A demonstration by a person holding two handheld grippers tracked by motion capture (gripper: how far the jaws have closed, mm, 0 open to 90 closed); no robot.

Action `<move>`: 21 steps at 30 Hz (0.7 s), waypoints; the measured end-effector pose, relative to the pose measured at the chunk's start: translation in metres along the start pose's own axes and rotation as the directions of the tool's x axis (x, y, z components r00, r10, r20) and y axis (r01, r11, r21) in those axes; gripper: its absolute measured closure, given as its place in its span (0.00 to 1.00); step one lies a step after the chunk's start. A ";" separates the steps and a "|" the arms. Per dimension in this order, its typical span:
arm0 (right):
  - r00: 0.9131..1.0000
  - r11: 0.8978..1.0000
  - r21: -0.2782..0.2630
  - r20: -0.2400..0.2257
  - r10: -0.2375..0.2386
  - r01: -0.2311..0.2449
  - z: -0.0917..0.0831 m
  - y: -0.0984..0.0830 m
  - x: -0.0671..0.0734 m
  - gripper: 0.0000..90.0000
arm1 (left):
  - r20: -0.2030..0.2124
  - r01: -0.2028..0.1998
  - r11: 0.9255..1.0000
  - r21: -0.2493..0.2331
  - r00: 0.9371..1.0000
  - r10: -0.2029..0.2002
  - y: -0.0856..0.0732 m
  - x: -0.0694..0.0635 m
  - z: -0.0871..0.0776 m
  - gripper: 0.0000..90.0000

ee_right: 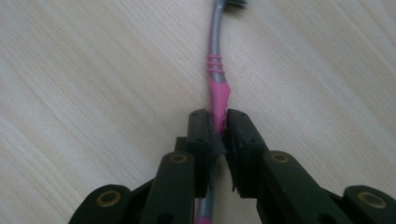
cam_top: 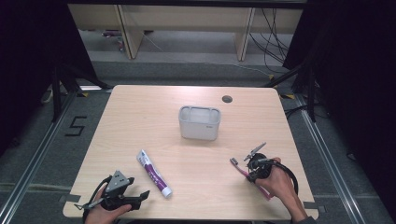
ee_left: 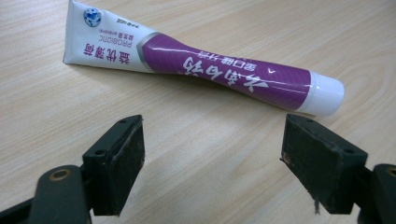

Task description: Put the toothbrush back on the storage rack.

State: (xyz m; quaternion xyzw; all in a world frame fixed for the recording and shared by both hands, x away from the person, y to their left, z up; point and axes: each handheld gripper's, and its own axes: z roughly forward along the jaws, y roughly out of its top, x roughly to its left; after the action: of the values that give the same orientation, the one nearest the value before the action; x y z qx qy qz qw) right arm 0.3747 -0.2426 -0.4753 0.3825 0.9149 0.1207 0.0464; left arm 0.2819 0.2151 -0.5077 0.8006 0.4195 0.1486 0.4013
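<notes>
Around the grey bin (cam_top: pixel 200 122) your claws have open desk (cam_top: pixel 140 112) on every side. Nearer you than the bin, the toothpaste tube (cam_top: pixel 154 173) and pink toothbrush (cam_top: pixel 243 170) lie well apart, with bare desk between.

Even overhead light, dark surroundings, soft close-up blur.
</notes>
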 end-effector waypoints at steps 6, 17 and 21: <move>0.999 0.998 0.054 -0.008 -0.039 0.039 0.001 0.008 -0.003 0.91 | 0.005 -0.007 1.000 0.004 1.000 0.007 0.000 0.000 0.000 0.23; 0.998 0.985 0.162 -0.010 -0.060 0.061 0.004 0.022 -0.004 0.92 | 0.002 -0.002 1.000 0.002 1.000 0.002 0.000 0.000 0.000 0.23; 0.993 0.973 0.201 0.001 -0.120 0.117 0.004 0.026 -0.003 0.92 | 0.004 0.000 1.000 -0.002 1.000 0.000 0.000 0.000 0.000 0.23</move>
State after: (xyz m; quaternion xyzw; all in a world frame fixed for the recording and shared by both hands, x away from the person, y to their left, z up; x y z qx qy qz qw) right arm 0.3953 -0.2269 -0.4723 0.3308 0.9432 0.0226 0.0208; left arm 0.2820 0.2149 -0.5082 0.8005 0.4187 0.1473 0.4027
